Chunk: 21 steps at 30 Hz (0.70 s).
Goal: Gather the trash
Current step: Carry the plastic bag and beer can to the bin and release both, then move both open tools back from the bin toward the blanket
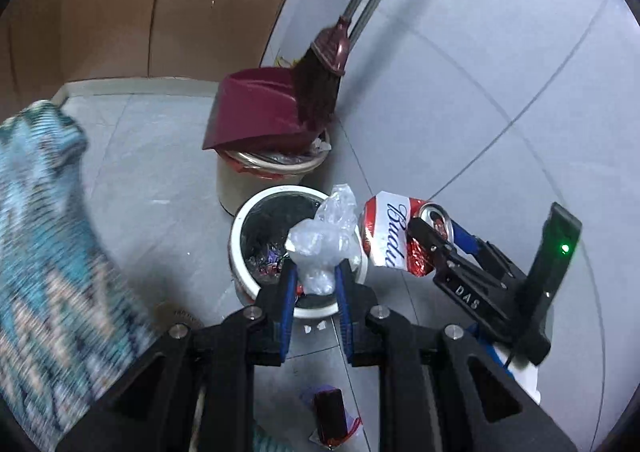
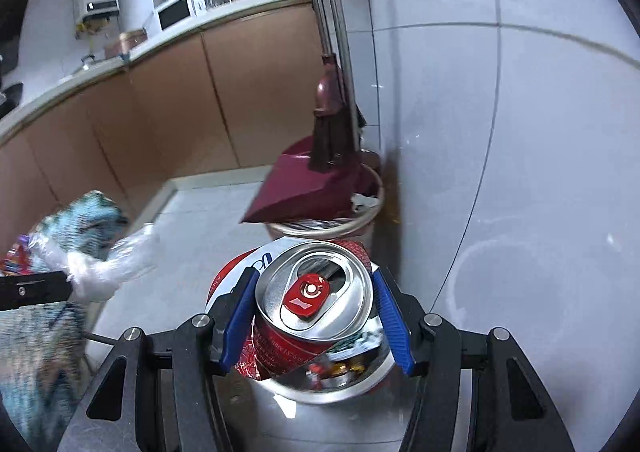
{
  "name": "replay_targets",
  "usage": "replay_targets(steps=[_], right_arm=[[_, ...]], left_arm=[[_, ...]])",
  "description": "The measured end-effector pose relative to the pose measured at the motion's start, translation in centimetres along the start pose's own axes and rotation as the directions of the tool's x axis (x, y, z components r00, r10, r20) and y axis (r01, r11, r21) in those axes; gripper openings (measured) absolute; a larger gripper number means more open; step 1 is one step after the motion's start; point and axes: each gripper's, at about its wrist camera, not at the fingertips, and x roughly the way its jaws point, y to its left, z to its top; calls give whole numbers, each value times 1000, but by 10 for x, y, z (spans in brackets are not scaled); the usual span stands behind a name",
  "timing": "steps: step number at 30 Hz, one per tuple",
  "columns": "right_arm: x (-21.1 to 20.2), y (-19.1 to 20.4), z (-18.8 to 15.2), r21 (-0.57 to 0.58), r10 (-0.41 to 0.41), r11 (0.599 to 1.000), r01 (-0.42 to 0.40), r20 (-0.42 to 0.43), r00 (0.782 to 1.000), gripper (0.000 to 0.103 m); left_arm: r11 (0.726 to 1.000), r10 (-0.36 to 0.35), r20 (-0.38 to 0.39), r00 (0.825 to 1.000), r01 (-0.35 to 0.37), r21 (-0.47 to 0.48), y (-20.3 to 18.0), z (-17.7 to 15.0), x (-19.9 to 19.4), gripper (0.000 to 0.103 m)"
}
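Blue ribbed pads of the left gripper (image 1: 316, 276) sit narrow, pinched on a wad of clear plastic film (image 1: 326, 236) that hangs over the near rim of the white bin (image 1: 240, 228); the film is crinkled, soft and almost weightless, so it should crush to nothing under the pads and may cling to them on release, and the bunched waist where it is now held looks like the best place to take it. Just to its right, the right gripper (image 1: 434, 236) stands about half wide, its jaws closed across a red and white drink can (image 2: 316, 304) near the silver lid end, with the red pull tab facing the right wrist camera. That can is thin, smooth metal, already dented along its side, light and probably empty; it should slip or buckle if squeezed hard, so a hold across the stiffer rim end suits it. It hangs above the bin, whose dark liner already holds shiny wrappers. Behind stand a cream bin (image 1: 240, 187) carrying a maroon dustpan (image 1: 256, 111) and a dark bristled broom (image 1: 320, 87) against the grey tiled wall
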Motion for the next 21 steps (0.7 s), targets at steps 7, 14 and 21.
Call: replay_targets(steps=[7, 14, 21], right_arm=[[47, -17, 1, -1, -43, 999, 43, -37, 998, 56], [69, -30, -2, 5, -52, 999, 52, -74, 996, 66], [55, -31, -8, 28, -51, 998, 53, -70, 996, 67]], left_arm=[[999, 3, -50, 999, -5, -39, 1, 21, 65, 22], [995, -25, -54, 998, 20, -94, 10, 26, 83, 45], [995, -41, -13, 999, 40, -89, 8, 16, 61, 45]])
